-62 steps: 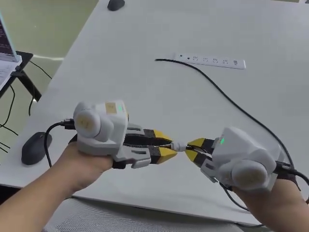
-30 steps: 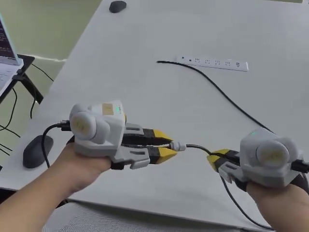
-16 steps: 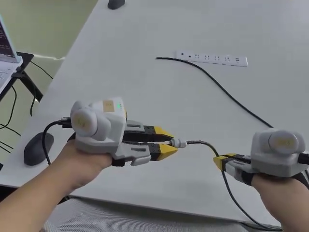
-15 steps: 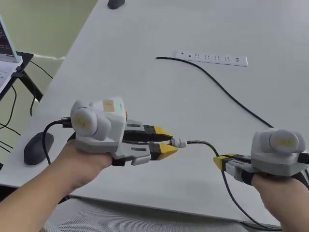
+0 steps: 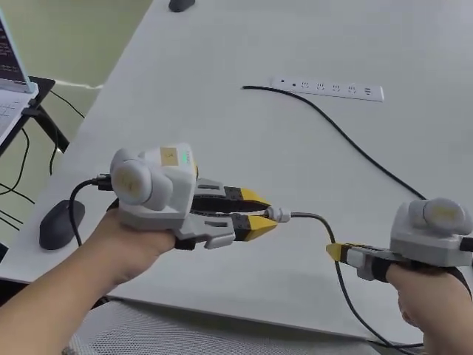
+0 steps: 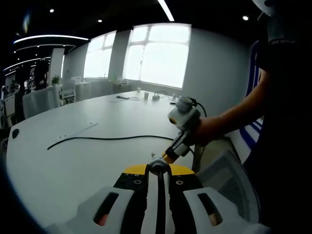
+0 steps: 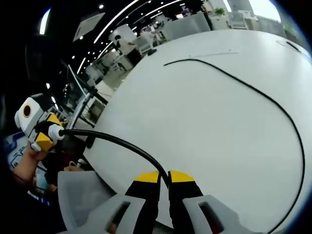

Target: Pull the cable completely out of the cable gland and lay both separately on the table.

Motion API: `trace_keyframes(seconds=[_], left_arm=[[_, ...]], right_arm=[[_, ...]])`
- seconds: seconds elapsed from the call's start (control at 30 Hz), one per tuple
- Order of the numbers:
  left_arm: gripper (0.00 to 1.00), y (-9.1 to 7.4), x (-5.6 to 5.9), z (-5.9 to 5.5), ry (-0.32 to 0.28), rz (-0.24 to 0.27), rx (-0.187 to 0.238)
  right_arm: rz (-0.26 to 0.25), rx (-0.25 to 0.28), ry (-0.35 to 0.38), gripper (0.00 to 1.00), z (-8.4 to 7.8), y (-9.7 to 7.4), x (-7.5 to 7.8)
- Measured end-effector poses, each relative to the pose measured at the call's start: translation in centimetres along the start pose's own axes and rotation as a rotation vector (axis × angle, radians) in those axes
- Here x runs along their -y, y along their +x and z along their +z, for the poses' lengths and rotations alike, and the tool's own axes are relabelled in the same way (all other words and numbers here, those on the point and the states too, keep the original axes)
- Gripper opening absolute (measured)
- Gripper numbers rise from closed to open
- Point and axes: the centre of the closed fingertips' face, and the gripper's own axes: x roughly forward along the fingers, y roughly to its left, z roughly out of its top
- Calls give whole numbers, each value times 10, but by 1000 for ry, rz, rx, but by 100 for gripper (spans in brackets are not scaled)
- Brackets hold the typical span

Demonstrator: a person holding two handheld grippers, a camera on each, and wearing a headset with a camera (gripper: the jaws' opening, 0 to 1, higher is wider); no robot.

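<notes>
Both sets of fingers are clamped, left gripper (image 5: 267,214) on the cable gland (image 5: 281,215), right gripper (image 5: 332,251) on the cable (image 5: 314,218) right of that gland, where a weak pinch could let the cable slide instead of pulling free.

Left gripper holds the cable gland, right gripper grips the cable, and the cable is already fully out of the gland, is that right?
Not quite. The cable is not out yet: in the head view it runs from the right gripper into the cable gland held at the left gripper's tips. The rest is right.
</notes>
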Motion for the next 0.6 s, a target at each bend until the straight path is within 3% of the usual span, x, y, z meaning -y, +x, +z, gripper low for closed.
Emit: trace_keyframes(seconds=[0.1, 0.2, 0.5, 0.6], left_arm=[[15, 0, 1, 0, -3, 0, 0], [15, 0, -1, 1, -6, 4, 5], [15, 1, -3, 1, -22, 8, -2], [15, 1, -4, 2, -25, 9, 1]], right_arm=[[10, -2, -1, 1, 0, 1, -1], [6, 3, -67, 1, 1, 0, -3], [32, 28, -35, 2, 5, -1, 6], [46, 23, -104, 3, 4, -1, 2]])
